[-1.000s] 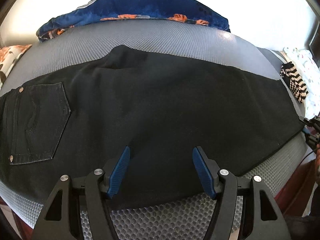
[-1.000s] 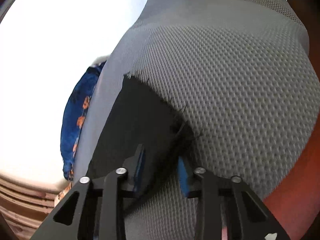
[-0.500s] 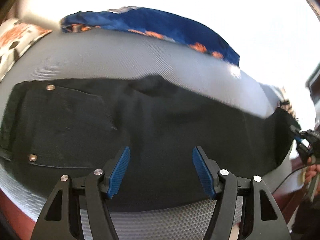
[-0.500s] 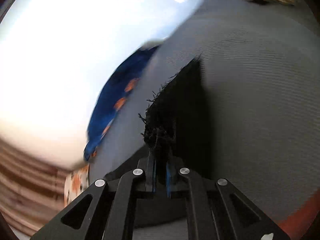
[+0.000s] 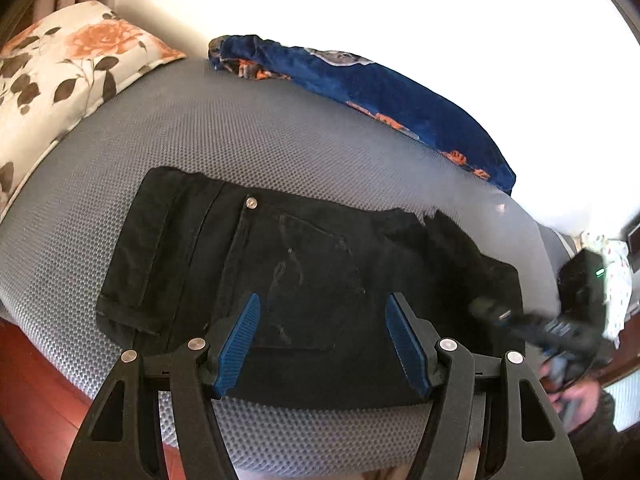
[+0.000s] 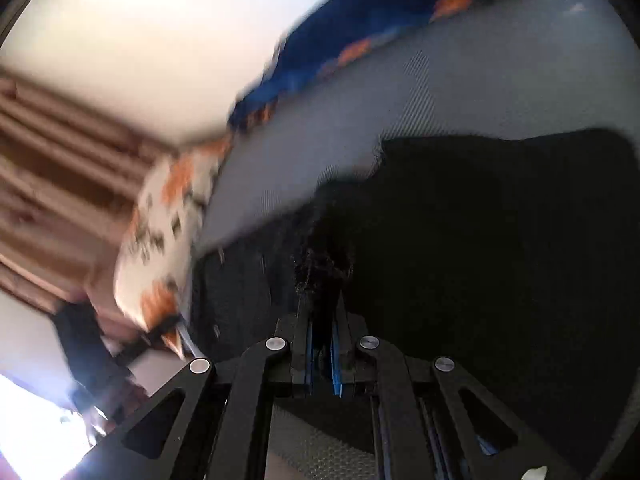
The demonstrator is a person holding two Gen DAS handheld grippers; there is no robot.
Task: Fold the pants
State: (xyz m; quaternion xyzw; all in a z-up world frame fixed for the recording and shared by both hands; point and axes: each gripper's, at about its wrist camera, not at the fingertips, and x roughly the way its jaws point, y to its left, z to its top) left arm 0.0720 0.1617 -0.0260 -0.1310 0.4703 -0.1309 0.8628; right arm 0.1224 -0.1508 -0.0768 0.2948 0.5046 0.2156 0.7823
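Black pants (image 5: 304, 272) lie on a grey mesh mattress (image 5: 248, 136), waistband at the left, back pocket facing up. The leg end is lifted and doubled over toward the waist at the right. My left gripper (image 5: 320, 336) hovers open above the seat of the pants, nothing between its blue pads. In the left wrist view my right gripper (image 5: 490, 310) comes in blurred from the right. In the right wrist view that right gripper (image 6: 322, 344) is shut on the frayed hem (image 6: 324, 264) of the pants (image 6: 480, 260).
A floral pillow (image 5: 60, 80) sits at the mattress's far left. A blue patterned blanket (image 5: 380, 88) lies along the far edge against the white wall. A white spotted cloth (image 5: 616, 280) is at the right. Red-brown floor (image 5: 32, 380) borders the near left.
My right gripper closed on the frayed hem and carried it across the mattress toward the waist, rolling as it went. My left gripper swung toward the waistband end, staying open.
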